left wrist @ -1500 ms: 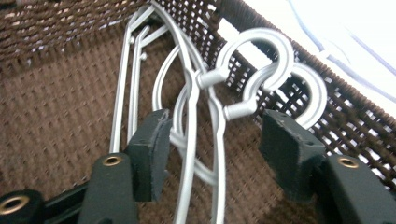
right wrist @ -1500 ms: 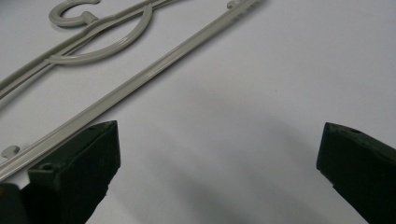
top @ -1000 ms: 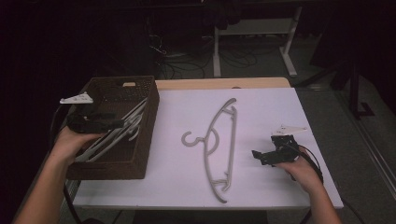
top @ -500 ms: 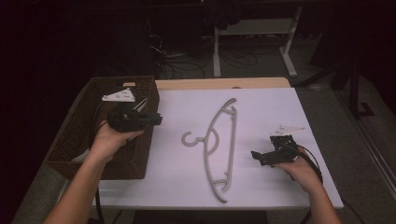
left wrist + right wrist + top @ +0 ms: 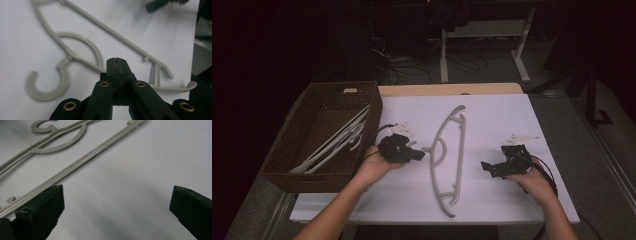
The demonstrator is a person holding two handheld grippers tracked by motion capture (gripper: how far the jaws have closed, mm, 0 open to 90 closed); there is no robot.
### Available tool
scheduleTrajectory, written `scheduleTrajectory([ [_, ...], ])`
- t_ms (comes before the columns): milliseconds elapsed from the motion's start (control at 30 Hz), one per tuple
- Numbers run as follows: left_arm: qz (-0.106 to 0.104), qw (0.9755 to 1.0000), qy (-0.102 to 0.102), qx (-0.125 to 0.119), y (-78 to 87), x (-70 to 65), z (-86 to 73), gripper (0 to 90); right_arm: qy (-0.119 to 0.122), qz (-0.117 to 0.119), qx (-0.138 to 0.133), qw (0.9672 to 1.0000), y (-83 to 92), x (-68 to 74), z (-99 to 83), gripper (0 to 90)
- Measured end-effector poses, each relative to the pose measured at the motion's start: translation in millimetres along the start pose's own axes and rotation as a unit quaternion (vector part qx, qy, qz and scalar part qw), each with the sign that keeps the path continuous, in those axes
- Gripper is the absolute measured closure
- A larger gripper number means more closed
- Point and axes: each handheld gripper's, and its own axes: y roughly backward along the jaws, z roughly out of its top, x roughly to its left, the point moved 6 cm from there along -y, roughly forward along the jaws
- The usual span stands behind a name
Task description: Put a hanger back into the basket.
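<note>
This looks like a lab or recording room rather than a home. A white-topped desk [image 5: 492,120] stands in a dark room lit mainly from above, with loose cables [image 5: 462,62] strewn over the bare floor behind it and the white legs of another desk frame [image 5: 444,55] farther back. A person sits at the desk with instrumented tools trailing cables, a woven basket [image 5: 292,165] at one edge.

Left hand-held gripper [image 5: 416,155] left basket [image 5: 319,172], closing empty

L gripper [image 5: 416,155] jaws just closed, empty; R gripper [image 5: 486,167] jaws wide.
</note>
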Motion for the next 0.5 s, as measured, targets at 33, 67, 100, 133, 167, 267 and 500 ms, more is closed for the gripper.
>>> scheduleTrajectory([
  [33,-0.002,0.9999,-0.001,0.01,-7.9,-2.2,-4.1,89.8,0.0,0.0,0.0,1.0,-0.1,0.0,0.0,0.0],
  [67,-0.004,0.9998,-0.002,0.02,-15.1,-4.0,-8.2,89.8,0.001,0.0,0.0,1.0,-0.2,0.0,-0.1,0.0],
  [100,-0.008,0.9996,-0.003,0.028,-21.8,-5.6,-12.3,89.8,0.001,0.0,0.0,1.0,-0.1,0.1,0.0,0.0],
  [133,-0.01,0.9993,-0.002,0.036,-28.1,-7.3,-16.2,89.8,0.001,0.0,0.0,1.0,-0.1,0.2,0.1,0.0],
  [167,-0.013,0.9989,-0.004,0.044,-33.7,-8.3,-19.9,89.8,0.001,0.001,0.0,1.0,0.0,0.2,0.1,0.0],
  [267,-0.017,0.998,-0.005,0.061,-45.3,-11.2,-27.5,89.8,0.001,0.0,0.0,1.0,-0.3,0.1,0.0,0.0],
  [500,-0.026,0.9968,-0.015,0.074,-59.9,-20.0,-30.1,89.8,0.001,0.001,0.001,1.0,-0.8,0.0,0.1,0.0],
])
